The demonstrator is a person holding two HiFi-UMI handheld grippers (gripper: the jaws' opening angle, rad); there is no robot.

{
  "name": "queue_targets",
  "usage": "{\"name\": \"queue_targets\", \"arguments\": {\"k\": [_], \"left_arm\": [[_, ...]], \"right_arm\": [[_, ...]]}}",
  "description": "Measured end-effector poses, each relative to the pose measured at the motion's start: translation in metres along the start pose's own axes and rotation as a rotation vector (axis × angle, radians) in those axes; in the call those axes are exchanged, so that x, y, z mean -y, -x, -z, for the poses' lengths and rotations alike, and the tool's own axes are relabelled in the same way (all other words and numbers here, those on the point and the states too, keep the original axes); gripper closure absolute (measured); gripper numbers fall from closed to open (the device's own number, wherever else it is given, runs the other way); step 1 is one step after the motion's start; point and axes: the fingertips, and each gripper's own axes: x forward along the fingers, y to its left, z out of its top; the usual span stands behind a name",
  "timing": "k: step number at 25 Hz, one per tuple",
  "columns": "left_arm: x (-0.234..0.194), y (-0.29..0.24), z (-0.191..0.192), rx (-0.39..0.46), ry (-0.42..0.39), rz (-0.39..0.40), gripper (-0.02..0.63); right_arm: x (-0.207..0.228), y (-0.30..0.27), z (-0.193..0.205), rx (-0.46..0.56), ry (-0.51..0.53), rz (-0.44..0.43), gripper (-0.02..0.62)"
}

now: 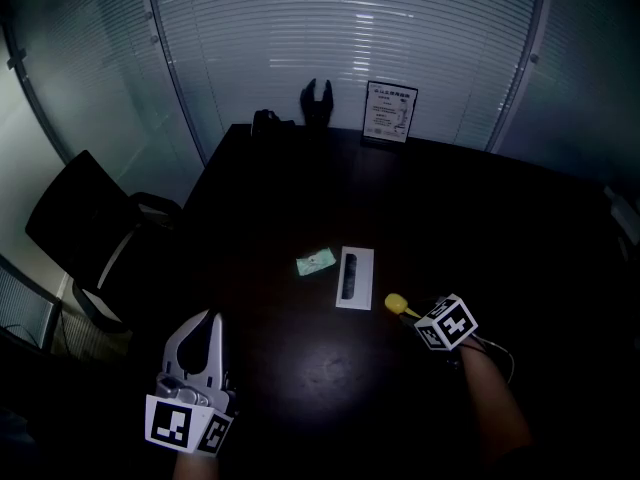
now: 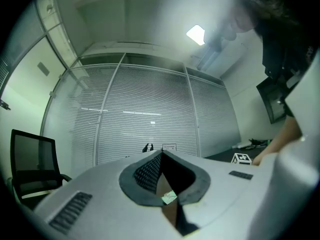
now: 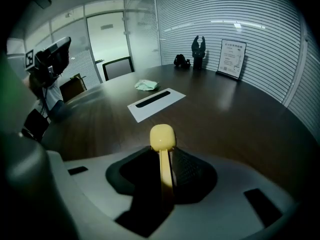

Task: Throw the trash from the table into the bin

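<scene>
Clearly the right gripper [image 3: 166, 156] is clamped on a yellow spoon [image 3: 162, 136]: the thin handle runs between its two jaws and the rounded bowl sticks out past the tips, tilted down toward the dark table [image 1: 300, 188]. Whether the bowl touches the wood cannot be told. It sits over the near right part of the table. Just beyond the bowl, toward the table's middle, lies a flat white rectangle [image 1: 363, 265] with a long dark strip [image 1: 348, 275] down its centre – a slot or a thing lying on it, I cannot tell which. Just beside the rectangle's left side is a crumpled green wrapper [image 1: 316, 262], apart from it and well away from every edge. The left gripper [image 2: 160, 156] is held level at the near left edge with its jaws brought together at the tips and nothing between them; the wrapper shows only far off through the gap below the tips. Along the far edge stand a framed sign [image 1: 390, 112], a dark forked figurine [image 1: 317, 103] and, nearer the far left corner, a small dark object [image 1: 265, 121]. A black chair [image 1: 75, 218] stands off the table's left edge. Slatted blinds behind glass ring the room.
</scene>
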Motion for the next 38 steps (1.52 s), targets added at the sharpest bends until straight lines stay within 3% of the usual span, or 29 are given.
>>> {"name": "queue_targets", "arguments": {"k": [6, 11, 21, 28, 33, 38], "left_arm": [[-0.003, 0.004, 0.001, 0.000, 0.005, -0.005, 0.606], [-0.004, 0.006, -0.002, 0.003, 0.008, -0.007, 0.606], [-0.009, 0.013, -0.010, 0.012, 0.005, -0.014, 0.606], [0.000, 0.014, -0.020, 0.033, 0.003, -0.001, 0.606], [0.019, 0.020, -0.033, 0.057, -0.003, 0.019, 0.606], [0.045, 0.034, -0.045, 0.079, -0.006, 0.039, 0.606]], "right_arm": [[-0.010, 0.001, -0.001, -0.007, 0.033, 0.054, 0.538], [-0.011, 0.001, 0.000, -0.004, 0.056, 0.108, 0.543], [-0.015, 0.015, -0.007, 0.093, 0.005, 0.166, 0.543], [-0.018, 0.093, -0.057, 0.365, -0.041, 0.322, 0.543], [-0.027, 0.185, -0.096, 0.630, -0.067, 0.488, 0.543], [-0.060, 0.281, -0.111, 0.854, -0.070, 0.666, 0.543]]}}
